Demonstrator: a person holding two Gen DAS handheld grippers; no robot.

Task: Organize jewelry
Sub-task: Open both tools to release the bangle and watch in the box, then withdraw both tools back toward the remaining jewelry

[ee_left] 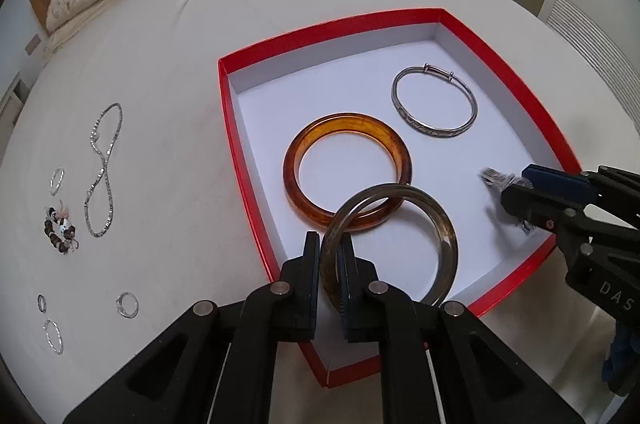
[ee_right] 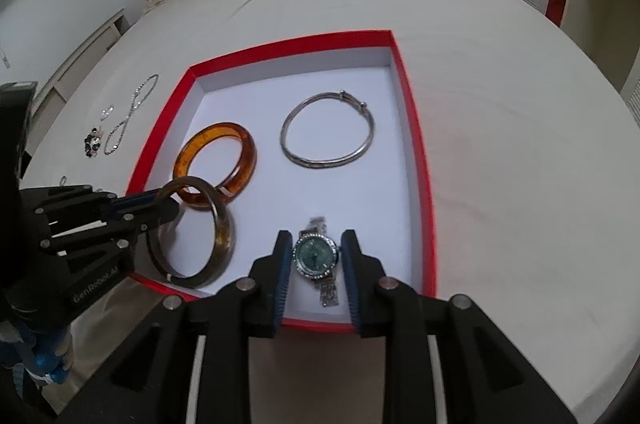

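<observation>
— Left wrist view first. Nearest the lens?
— Left gripper point(ee_left: 329, 256), clamped on the rim of a smoky grey bangle point(ee_left: 390, 244). Held tilted over the near part of the red tray point(ee_left: 240, 159), far edge overlapping the amber bangle point(ee_left: 347, 172).
— And deeper inside?
— Amber bangle flat on the white floor, silver bracelet point(ee_left: 435, 100) beyond it toward the far right corner, apart from it.
— Outside the tray?
— Off to the left on the white bedsheet point(ee_left: 168, 71): a silver chain point(ee_left: 102, 171), a beaded bracelet point(ee_left: 60, 230), several small rings point(ee_left: 128, 304).
— Right edge?
— Right gripper point(ee_left: 508, 189), reaching in over the tray's right wall, something silvery and blurred at its tip.
— Right wrist view now. Closest?
— Right gripper point(ee_right: 316, 266), fingers set wide either side of a wristwatch point(ee_right: 315, 256). Green dial facing up, just short of both pads; contact hard to judge. Lying near the tray's point(ee_right: 420, 159) front wall.
— Left side?
— Left gripper point(ee_right: 170, 207) pinching the grey bangle point(ee_right: 196, 236), amber bangle point(ee_right: 218, 165) behind, silver bracelet point(ee_right: 328, 131) further back.
</observation>
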